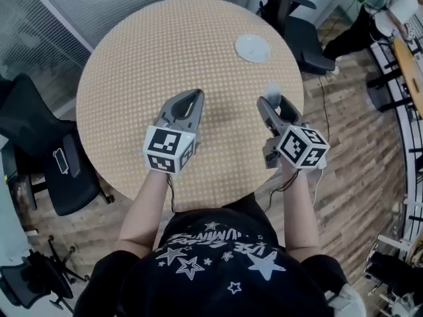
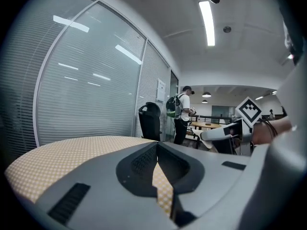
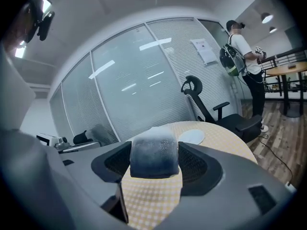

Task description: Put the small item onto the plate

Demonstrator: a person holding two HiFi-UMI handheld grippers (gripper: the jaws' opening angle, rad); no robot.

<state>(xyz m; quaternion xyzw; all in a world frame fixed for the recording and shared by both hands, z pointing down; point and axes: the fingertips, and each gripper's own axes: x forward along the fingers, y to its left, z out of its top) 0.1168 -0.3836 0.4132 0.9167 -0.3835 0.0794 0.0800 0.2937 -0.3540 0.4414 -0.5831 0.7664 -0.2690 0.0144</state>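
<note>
Big round desk (image 1: 132,65) with a tan checked top, and the white plate (image 1: 252,48) lies near its far right edge with nothing on it. The left gripper (image 1: 193,98) hangs over the middle of the desk, jaws pressed together on nothing, and looks to have no part in this. The right gripper (image 1: 269,101) is over the desk's right side, on the near side of the plate, and it's clamped on the small blue-grey block (image 3: 154,153).

So the pick looks done and this is the carry. From here the right gripper needs to go forward toward the far edge until it's over the plate, then lower and let go gently so the block doesn't tip off the rim.

The block sits squarely across the jaws, pale frosted top up, darker body below. It looks about as wide as tall, so I can't tell which is its long axis.
</note>
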